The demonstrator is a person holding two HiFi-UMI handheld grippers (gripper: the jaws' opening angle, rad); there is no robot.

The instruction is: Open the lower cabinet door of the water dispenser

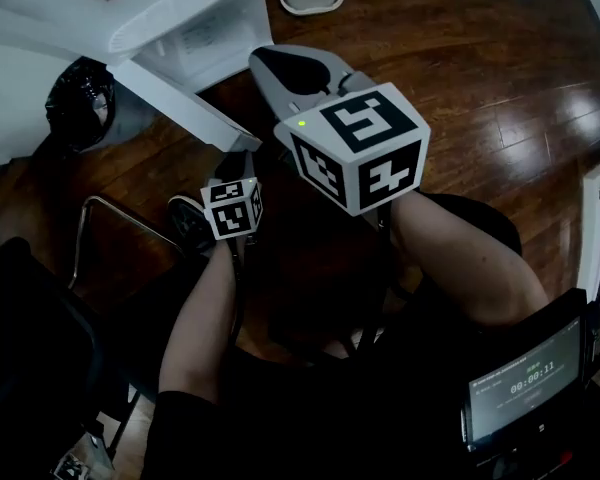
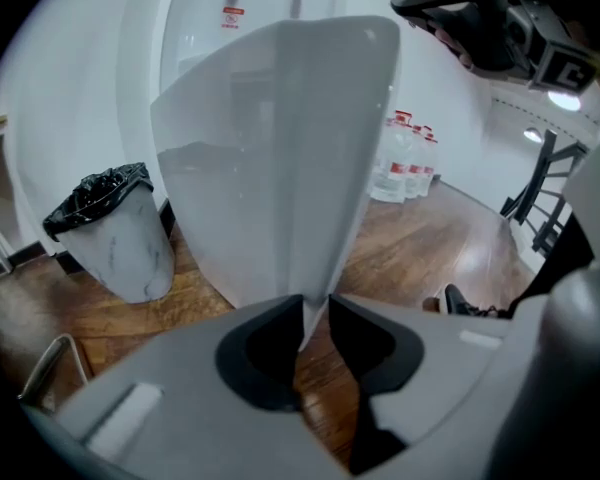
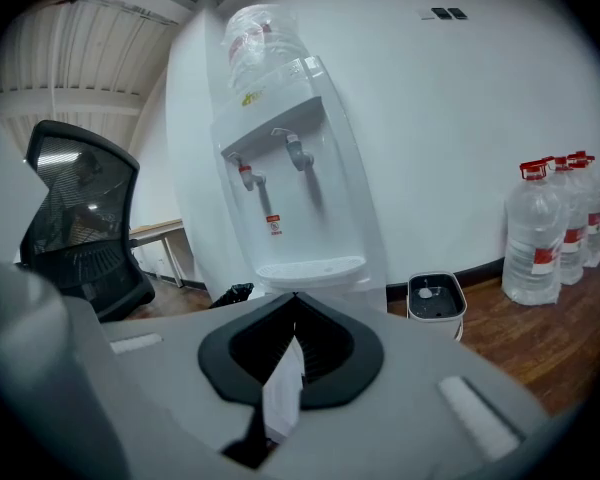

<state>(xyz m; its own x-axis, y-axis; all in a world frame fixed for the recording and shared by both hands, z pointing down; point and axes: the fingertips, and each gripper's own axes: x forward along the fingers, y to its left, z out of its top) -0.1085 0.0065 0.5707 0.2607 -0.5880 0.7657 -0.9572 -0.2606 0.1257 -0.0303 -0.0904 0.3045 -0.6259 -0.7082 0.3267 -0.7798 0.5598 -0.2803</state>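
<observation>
The white water dispenser (image 3: 292, 168) stands against the wall with a bottle on top. Its lower cabinet door (image 2: 275, 158) stands swung out, a thin white panel (image 1: 185, 96) seen from above. My left gripper (image 2: 317, 308) straddles the door's free edge near its bottom corner, with both pads against the panel. In the head view the left gripper (image 1: 243, 156) sits at the door's outer end. My right gripper (image 1: 280, 63) hovers higher and further right, pointing at the dispenser front. Its jaws (image 3: 295, 303) are shut on nothing.
A marble-patterned bin with a black bag (image 2: 115, 230) stands left of the door. Water bottles (image 3: 555, 226) line the wall to the right, and a small grey container (image 3: 436, 300) sits beside the dispenser. An office chair (image 3: 80, 218) is at the left. The floor is wood.
</observation>
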